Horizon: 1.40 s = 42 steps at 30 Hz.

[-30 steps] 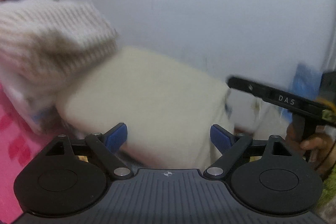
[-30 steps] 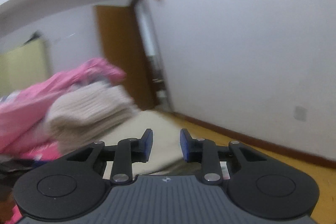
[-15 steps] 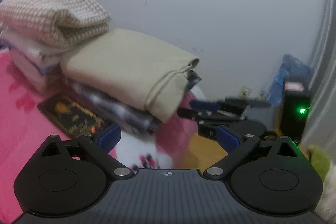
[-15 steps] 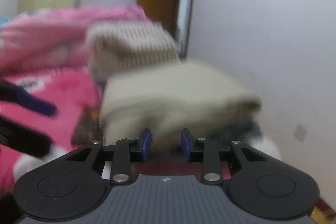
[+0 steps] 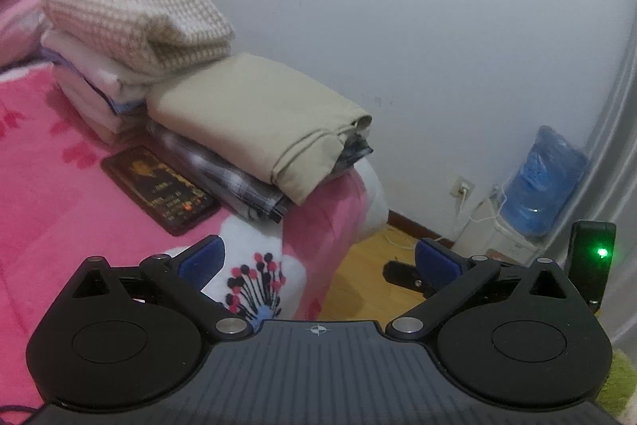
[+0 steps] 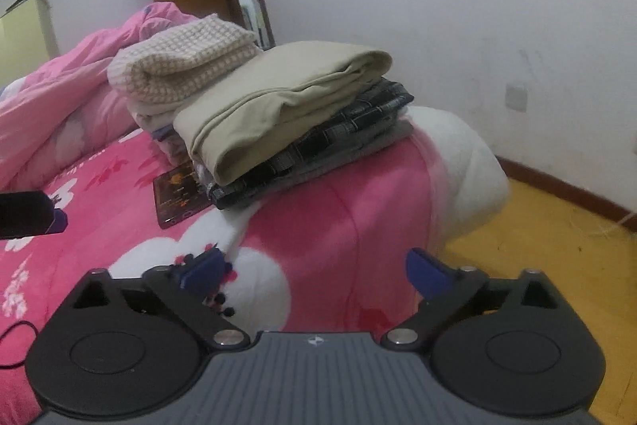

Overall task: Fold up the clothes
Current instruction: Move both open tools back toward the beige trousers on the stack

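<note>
- Our left gripper (image 5: pixel 318 257) and right gripper (image 6: pixel 314 267) both hang with fingers spread wide and nothing between them.
- The folded beige garment (image 5: pixel 258 122) lies ahead and above both sets of fingers, on top of a dark plaid garment (image 6: pixel 318 142) at the corner of the pink bed (image 6: pixel 338 218).
- Its long axis runs from near-right to far-left in the right view, rolled edge toward us.
- We judge neither gripper clearly nearer; both stand well apart from the stack.
- Beside it, a knit stack (image 5: pixel 131 22) touches its far end.
- A dark flat card-like object (image 5: pixel 159 190) is partly tucked under the plaid; its print is unreadable.
- Any unfolded clothing is out of view.
</note>
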Each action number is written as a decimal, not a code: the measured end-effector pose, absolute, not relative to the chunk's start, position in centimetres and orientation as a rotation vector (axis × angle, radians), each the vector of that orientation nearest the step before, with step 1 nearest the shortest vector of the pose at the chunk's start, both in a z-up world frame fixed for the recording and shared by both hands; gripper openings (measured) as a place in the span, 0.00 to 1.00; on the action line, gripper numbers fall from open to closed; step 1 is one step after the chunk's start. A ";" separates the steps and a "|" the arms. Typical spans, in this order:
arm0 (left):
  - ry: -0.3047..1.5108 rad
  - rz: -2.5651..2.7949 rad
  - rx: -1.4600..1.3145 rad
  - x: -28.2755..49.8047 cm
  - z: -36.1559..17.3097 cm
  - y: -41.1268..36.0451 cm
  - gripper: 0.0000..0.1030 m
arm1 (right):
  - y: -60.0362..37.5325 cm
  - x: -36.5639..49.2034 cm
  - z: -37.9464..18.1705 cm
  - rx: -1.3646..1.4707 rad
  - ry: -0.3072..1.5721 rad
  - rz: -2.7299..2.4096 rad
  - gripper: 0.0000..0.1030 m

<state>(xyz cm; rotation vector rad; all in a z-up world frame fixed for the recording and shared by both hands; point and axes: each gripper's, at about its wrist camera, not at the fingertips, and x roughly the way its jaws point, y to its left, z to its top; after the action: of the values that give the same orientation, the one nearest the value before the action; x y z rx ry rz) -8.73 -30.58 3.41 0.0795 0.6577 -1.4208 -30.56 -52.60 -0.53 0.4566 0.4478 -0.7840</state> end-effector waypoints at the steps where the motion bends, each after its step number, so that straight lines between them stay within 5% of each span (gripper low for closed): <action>1: 0.649 -1.417 0.080 -8.8 3.6 -30.2 1.00 | -52.4 -30.6 -0.3 0.463 0.450 -0.792 1.00; 42: 0.771 -1.137 0.249 -9.4 3.0 -30.3 1.00 | -44.1 -27.7 4.7 0.136 0.401 -1.012 1.00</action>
<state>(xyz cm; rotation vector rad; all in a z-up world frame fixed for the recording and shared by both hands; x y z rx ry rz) -9.41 -30.30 3.00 0.2492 0.7707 -1.1375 -27.69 -44.13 4.72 0.1359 0.4012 -1.0124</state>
